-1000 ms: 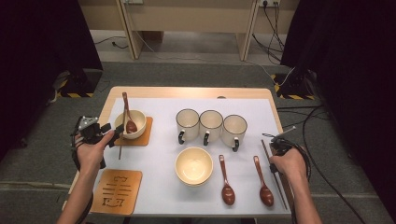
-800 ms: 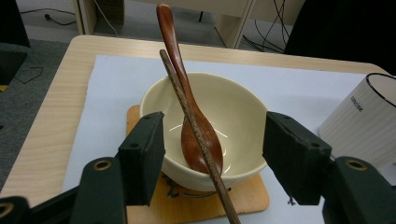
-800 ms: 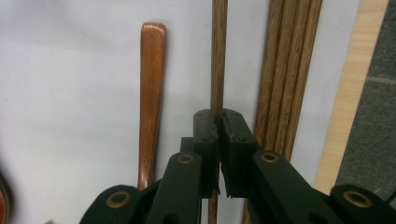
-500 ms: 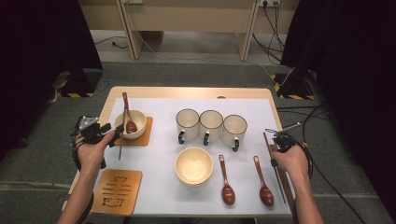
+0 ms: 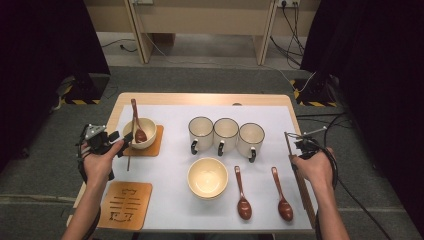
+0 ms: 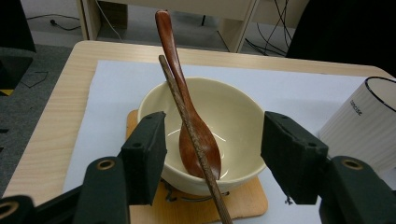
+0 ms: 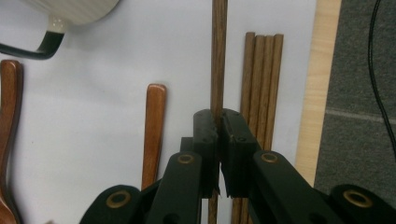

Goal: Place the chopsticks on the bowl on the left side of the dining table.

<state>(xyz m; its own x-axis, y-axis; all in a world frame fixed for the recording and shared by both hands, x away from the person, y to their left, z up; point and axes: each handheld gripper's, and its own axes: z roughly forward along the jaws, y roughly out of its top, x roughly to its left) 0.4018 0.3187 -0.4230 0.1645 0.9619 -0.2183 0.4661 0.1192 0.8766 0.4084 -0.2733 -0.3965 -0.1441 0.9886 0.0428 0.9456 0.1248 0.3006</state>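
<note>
My left gripper (image 5: 119, 142) (image 6: 212, 140) stands open at the near side of a cream bowl (image 5: 146, 131) (image 6: 233, 116) on a wooden coaster (image 5: 156, 146). Its jaws flank the bowl without touching it. A brown spoon (image 5: 136, 125) (image 6: 168, 42) rests in the bowl, and a dark chopstick (image 6: 175, 93) leans across its rim. At the table's right edge, my right gripper (image 5: 299, 141) (image 7: 219, 116) is shut on a single chopstick (image 7: 218, 56), held a little above the mat. Three more chopsticks (image 7: 261, 84) (image 5: 304, 192) lie side by side just right of it.
Three white mugs (image 5: 226, 132) stand in a row mid-table on the white mat (image 5: 170, 195). An empty cream bowl (image 5: 207, 177) sits in front of them, two brown spoons (image 5: 242, 197) (image 5: 281, 197) to its right. A second coaster (image 5: 125, 205) lies front left.
My right gripper has risen slightly with the chopstick clamped in it. The left gripper, bowl and spoon have stayed where they were.
</note>
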